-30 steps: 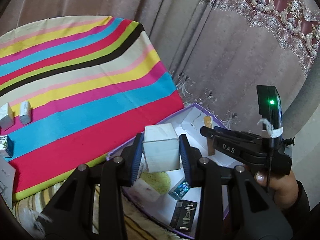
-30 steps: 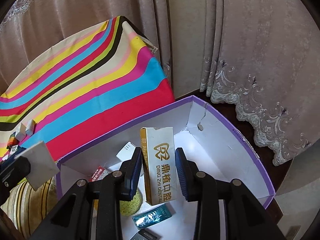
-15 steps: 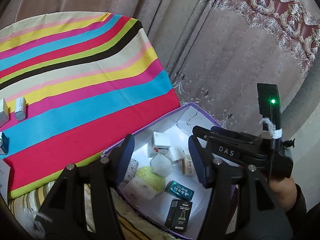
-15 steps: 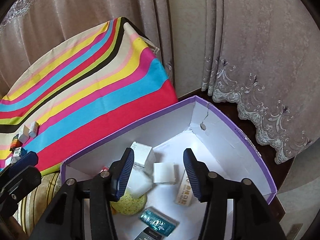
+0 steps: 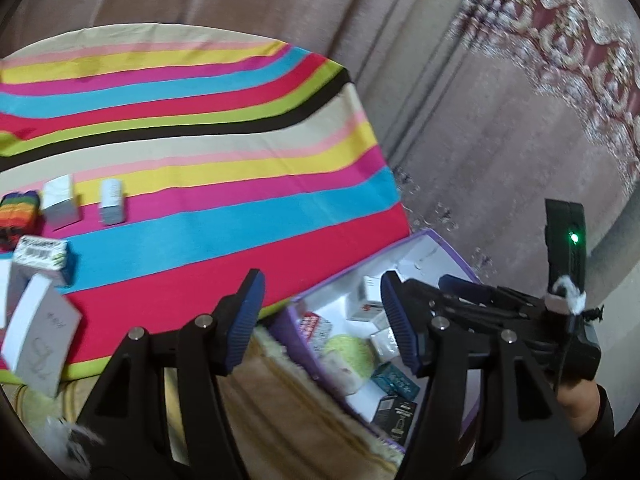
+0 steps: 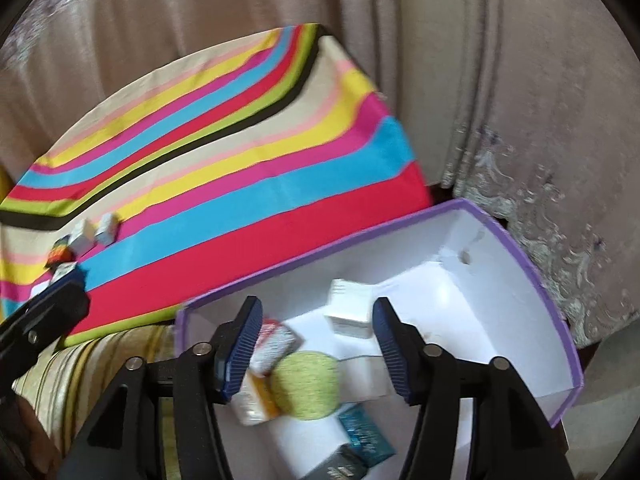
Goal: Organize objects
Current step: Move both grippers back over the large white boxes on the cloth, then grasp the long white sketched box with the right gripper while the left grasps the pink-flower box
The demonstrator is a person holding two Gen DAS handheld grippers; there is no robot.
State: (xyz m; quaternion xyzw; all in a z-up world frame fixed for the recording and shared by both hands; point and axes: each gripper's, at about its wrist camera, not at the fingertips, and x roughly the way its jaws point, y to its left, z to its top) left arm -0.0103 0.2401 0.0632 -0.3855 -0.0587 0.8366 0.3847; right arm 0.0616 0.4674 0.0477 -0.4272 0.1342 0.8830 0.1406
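Observation:
My left gripper (image 5: 322,320) hangs over the seam between the striped tablecloth (image 5: 208,236) and the purple-rimmed white box (image 5: 448,240); its jaws are opening with nothing between them. My right gripper (image 6: 316,344) is above the inside of the box (image 6: 532,276), jaws also opening and empty. In the box lie a yellow-green ball (image 6: 306,384), a white carton (image 6: 348,308), a teal carton (image 6: 366,436), a red-and-white packet (image 6: 276,340) and an orange-and-white carton (image 6: 254,398). Two small white boxes (image 5: 60,200) (image 5: 112,202) stand on the cloth at the left.
A rainbow-coloured item (image 5: 18,210), a barcoded box (image 5: 42,254) and a white card box (image 5: 40,332) sit at the cloth's left edge. Curtains (image 5: 500,120) hang close behind. A hand (image 5: 576,404) holds the right gripper. Beige striped fabric (image 6: 80,364) lies under the box's near side.
The left gripper let go of a white cube and the right a gold-lettered carton; both fell into the box. Both jaws opened and both views swung left toward the table.

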